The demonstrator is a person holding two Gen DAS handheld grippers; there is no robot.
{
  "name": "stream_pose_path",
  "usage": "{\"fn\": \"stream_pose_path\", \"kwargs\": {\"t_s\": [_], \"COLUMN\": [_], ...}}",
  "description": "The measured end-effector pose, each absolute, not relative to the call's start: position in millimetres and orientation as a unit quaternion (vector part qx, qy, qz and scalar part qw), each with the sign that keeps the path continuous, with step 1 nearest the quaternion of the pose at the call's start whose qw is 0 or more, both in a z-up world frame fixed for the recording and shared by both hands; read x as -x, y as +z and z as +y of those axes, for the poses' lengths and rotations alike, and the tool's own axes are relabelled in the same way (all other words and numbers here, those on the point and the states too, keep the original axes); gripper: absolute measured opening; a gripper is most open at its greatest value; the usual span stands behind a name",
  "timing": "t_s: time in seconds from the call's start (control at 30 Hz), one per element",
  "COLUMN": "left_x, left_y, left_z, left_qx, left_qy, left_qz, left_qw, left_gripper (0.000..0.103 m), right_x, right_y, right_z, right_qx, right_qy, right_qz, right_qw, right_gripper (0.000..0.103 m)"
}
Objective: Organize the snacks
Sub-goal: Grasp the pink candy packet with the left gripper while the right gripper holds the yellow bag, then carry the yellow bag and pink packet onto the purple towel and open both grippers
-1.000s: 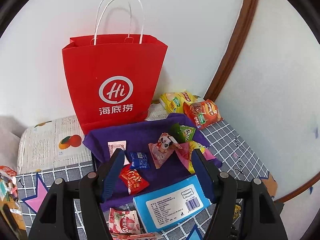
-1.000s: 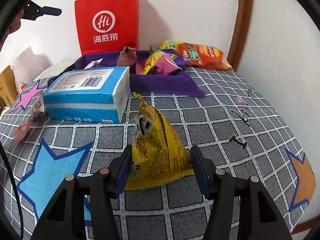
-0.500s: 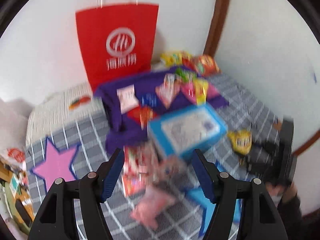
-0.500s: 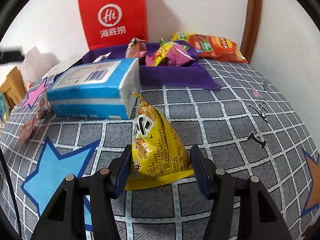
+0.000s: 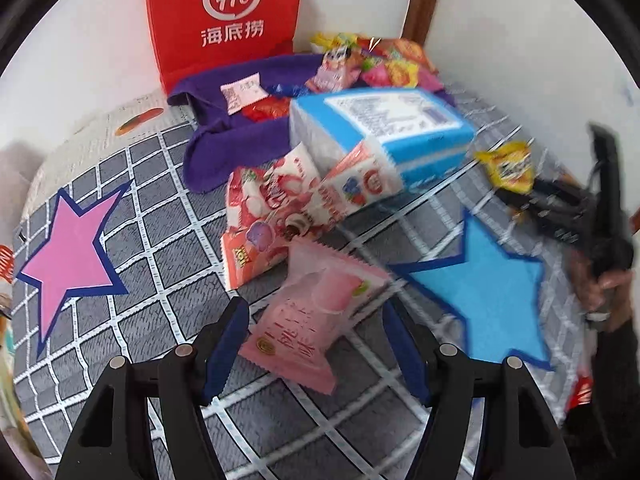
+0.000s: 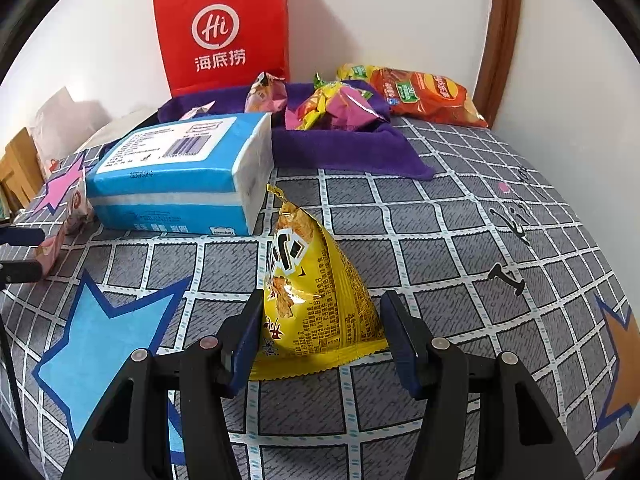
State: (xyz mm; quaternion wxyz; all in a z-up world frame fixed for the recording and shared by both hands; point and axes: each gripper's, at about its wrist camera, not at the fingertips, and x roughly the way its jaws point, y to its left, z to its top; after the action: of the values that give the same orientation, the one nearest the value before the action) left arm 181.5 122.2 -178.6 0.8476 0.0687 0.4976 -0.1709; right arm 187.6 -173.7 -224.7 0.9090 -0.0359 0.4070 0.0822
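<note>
— What had changed on the tabletop (image 6: 460, 216)?

— My left gripper (image 5: 316, 344) had swung off the purple cloth (image 5: 240, 128), past the blue tissue pack (image 5: 384, 128), to the pink packet (image 5: 316, 312). It hung wide open around it, gripping nothing.

— And your right?

— My right gripper (image 6: 320, 332) stayed open, straddling the yellow snack bag (image 6: 316, 300), unpinched. Both grasps looked next, I judged.
</note>
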Motion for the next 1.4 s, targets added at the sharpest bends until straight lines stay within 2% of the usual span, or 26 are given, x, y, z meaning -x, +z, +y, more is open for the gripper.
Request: {"fn": "stream_pose_path", "kwargs": {"t_s": [0.1,0.13,0.2,0.23,0.7,1.13,1.27,1.4], "left_x": [-181.8,-180.1,-178.0,-177.3,-165.8,-237.9,-274.2,-305.9], "left_y": [-190.6,-190.7,-188.9,-186.9,-134.9,-54.0,-40.8,-32.5], "left_z": [118.3,118.8,119.5,121.0,125.9,110.5,107.1,105.9], "left_qx": [-0.079,-0.078,-0.081,-0.077,-0.018,0.039,0.060,0.071], "left_qy": [-0.165,-0.165,-0.167,-0.167,-0.175,-0.156,-0.144,-0.128], "left_qz": [0.502,0.493,0.488,0.489,0.481,0.430,0.418,0.403], "left_qw": [0.845,0.851,0.853,0.853,0.859,0.888,0.895,0.903], "left_gripper": [0.067,0.064,0.040,0.036,0.036,0.036,0.036,0.036], "right_x": [-186.8,-186.7,-186.8,-186.9,-177.8,-238.5,-271.1,-309.9], "right_y": [-224.9,-225.0,-226.0,-225.0,-211.9,-76.8,-51.3,-44.8], "right_z": [-174.0,-174.3,-174.7,-174.6,-172.7,-149.3,-145.5,-137.0], "right_qx": [0.034,0.034,0.033,0.033,0.023,0.027,0.032,0.035], "right_qy": [0.083,0.083,0.084,0.083,0.120,0.152,0.152,0.190], "right_qz": [0.406,0.405,0.406,0.406,0.389,0.332,0.319,0.340], "right_qw": [0.910,0.910,0.909,0.910,0.913,0.931,0.935,0.921], "right_gripper": [0.057,0.057,0.057,0.057,0.057,0.057,0.057,0.057]}}
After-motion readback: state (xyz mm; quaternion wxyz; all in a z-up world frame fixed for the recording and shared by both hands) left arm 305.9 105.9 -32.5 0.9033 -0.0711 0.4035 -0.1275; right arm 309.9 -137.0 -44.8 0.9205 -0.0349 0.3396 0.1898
